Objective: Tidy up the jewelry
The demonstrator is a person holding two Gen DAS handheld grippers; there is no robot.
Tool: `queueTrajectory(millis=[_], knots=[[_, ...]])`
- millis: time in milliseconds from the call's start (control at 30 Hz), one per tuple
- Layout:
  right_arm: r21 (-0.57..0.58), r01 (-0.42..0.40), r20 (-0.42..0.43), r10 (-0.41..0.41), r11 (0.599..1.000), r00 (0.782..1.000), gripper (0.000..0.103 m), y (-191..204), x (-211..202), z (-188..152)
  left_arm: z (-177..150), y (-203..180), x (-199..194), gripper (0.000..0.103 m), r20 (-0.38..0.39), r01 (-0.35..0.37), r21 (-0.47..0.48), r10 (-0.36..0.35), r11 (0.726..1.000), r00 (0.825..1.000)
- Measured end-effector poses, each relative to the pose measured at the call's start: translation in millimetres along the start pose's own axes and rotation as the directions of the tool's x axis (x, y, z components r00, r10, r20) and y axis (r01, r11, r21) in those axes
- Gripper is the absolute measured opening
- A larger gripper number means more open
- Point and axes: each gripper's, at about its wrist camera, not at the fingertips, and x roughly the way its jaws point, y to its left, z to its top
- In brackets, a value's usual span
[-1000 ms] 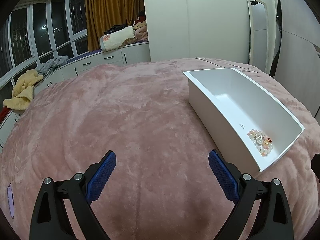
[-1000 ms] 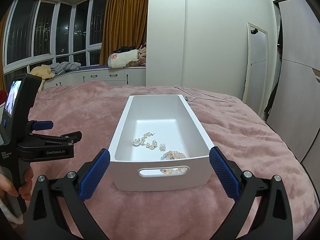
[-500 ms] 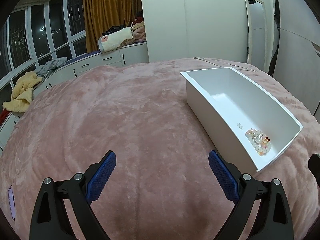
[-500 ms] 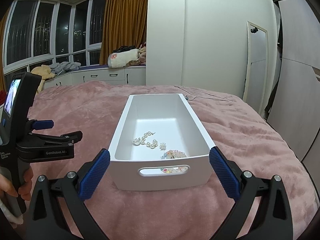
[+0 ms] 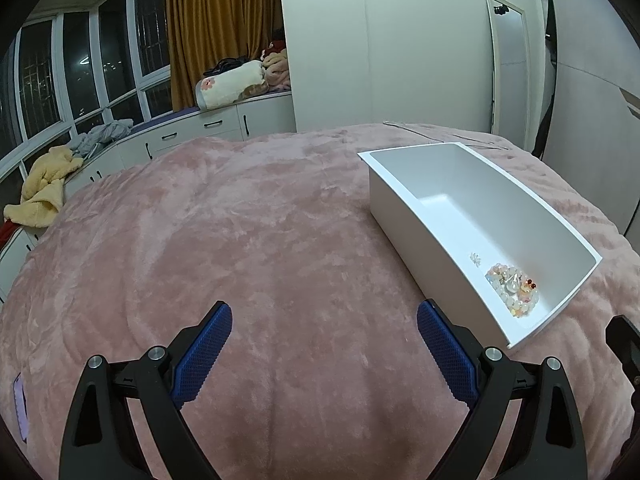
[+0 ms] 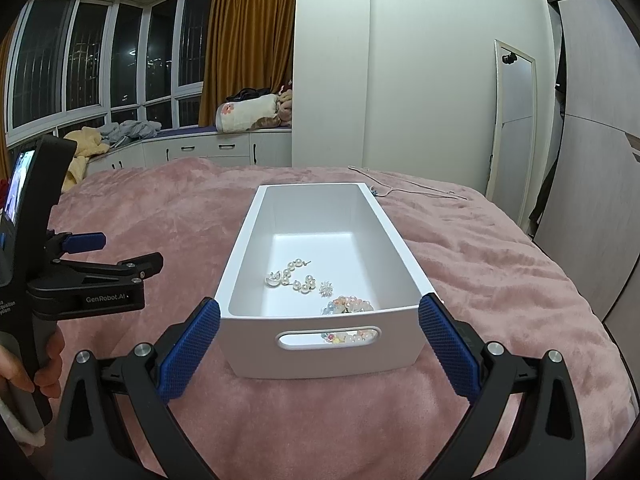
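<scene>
Two grippers were out over the pink blanket [image 5: 248, 248], and neither held anything. The right gripper [image 6: 320, 344] had its jaws spread wide, a blue pad just outside each front corner of the white bin [image 6: 392, 248], with the bin's slotted end wall between them. The left gripper [image 5: 324, 350] was likewise wide open, over bare blanket beside the bin's long wall.

Just past the right gripper, inside the bin, the jewelry lay at the near end. A cluster of pastel beads [image 6: 347, 305] sat against the front wall and showed through the handle slot. A small white flower piece [image 6: 326, 288] and a strand of pearls [image 6: 292, 276] lay a little farther in, and the far half of the floor was bare. Beyond the bin, a thin chain [image 6: 404, 186] lay loose on the blanket, with a small bluish item at the bin's far right corner.

The main risk, as I judged it, was the soft bedding: a push on the light bin could tip or slide it and scatter the pieces. Closing wide pads on the beads could snag the pearls alongside. The chain, fine and flat on plush pile, looked easy to miss or press into the nap.
</scene>
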Motion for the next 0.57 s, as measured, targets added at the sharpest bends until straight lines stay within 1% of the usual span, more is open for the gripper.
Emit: queueTrajectory(millis=[333, 400, 467, 567], knots=[[-0.002, 0.000, -0.002, 0.000, 1.000, 1.000, 0.098, 0.6, -0.2, -0.1, 1.8, 1.4, 1.6, 0.095, -0.002, -0.005, -0.003, 0.005, 1.000, 1.000], [-0.005, -0.001, -0.002, 0.001, 1.000, 1.000, 0.098, 0.8, 0.0, 0.0, 1.5, 1.8, -0.3, 0.095, 0.010, -0.044, 0.002, 0.044, 0.999, 0.999], [-0.007, 0.000, 0.000, 0.000, 1.000, 1.000, 0.098, 0.8, -0.5, -0.1, 2.6, 2.5, 1.7, 0.095, 0.000, -0.022, 0.001, 0.022, 1.000, 1.000], [-0.009, 0.002, 0.002, -0.002, 1.000, 1.000, 0.098, 0.4, -0.3, 0.3, 2.4, 4.4, 2.3, 0.095, 0.003, -0.025, -0.007, 0.025, 1.000, 1.000]])
